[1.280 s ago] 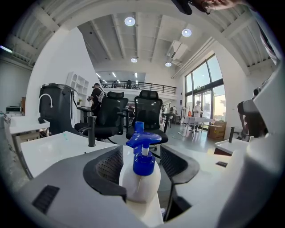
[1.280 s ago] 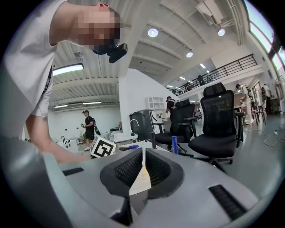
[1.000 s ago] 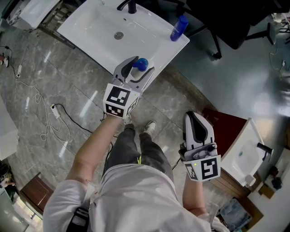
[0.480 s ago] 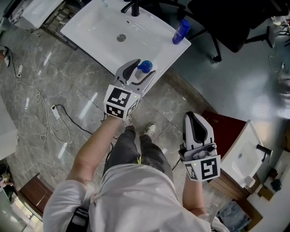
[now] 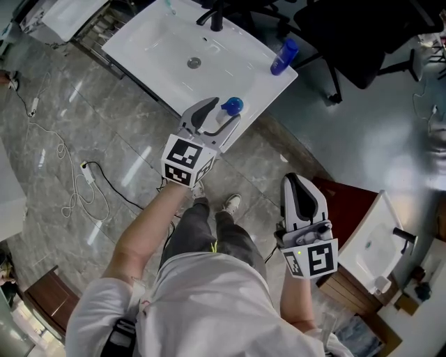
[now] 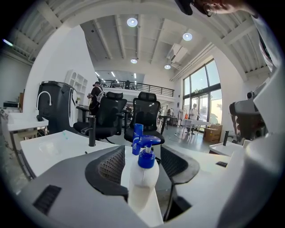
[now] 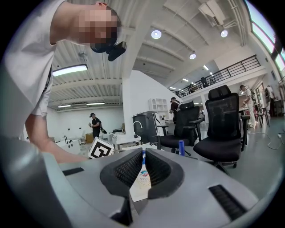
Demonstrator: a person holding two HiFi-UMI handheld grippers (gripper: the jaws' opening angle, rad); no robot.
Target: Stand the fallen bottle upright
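Note:
A white pump bottle (image 5: 223, 116) with a blue pump head stands upright between the jaws of my left gripper (image 5: 221, 111), which is shut on its body. It is held at the front edge of the white washbasin (image 5: 153, 42), near the right corner. In the left gripper view the bottle (image 6: 143, 176) fills the gap between the left gripper's (image 6: 143, 153) jaws. A second, blue bottle (image 5: 283, 56) stands upright at the basin's far right corner. My right gripper (image 5: 302, 180) hangs over the floor well to the right, jaws shut and holding nothing.
The basin has a black tap (image 5: 216, 17) and a drain (image 5: 194, 63). Black office chairs (image 5: 362, 35) stand behind it. Another basin (image 5: 376, 244) on a red-brown cabinet (image 5: 348, 199) is at the right. Cables (image 5: 77, 174) lie on the grey tile floor.
My left gripper has carried the bottle a little to the right along the basin's front edge. The right gripper keeps its place in the view.

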